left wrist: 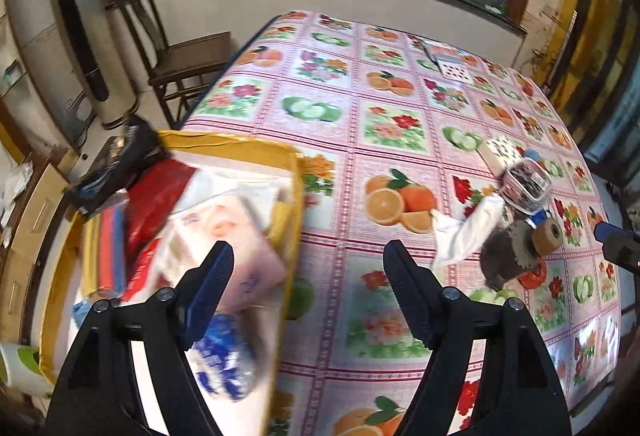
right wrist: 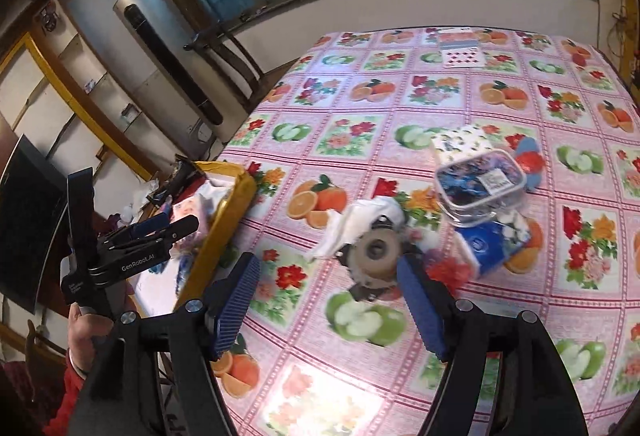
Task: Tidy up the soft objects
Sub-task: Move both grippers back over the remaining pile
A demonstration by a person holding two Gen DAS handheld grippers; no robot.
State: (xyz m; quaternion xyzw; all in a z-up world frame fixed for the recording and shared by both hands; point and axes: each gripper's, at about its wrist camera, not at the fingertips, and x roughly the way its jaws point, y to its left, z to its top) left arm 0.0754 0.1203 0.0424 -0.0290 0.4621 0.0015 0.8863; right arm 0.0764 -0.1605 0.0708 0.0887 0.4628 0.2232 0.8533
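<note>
Left gripper (left wrist: 308,292): fingers spread, empty, over the blurred cardboard box (left wrist: 298,196).
Right gripper (right wrist: 328,300): released, near the half-hidden tape roll (right wrist: 374,250).
White cloth (right wrist: 352,224): crumpled, partly covered.

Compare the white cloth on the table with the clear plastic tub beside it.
The white cloth lies crumpled and limp; the clear plastic tub keeps a rigid rounded-box shape. The cloth is plain and opaque; the tub shows dark, colourful contents through its walls. Both sit on the fruit-print tablecloth, outside the yellow box.

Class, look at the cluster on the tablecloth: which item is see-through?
The clear lidded container: its dark contents show through, unlike the white cloth and blue packet.
</note>
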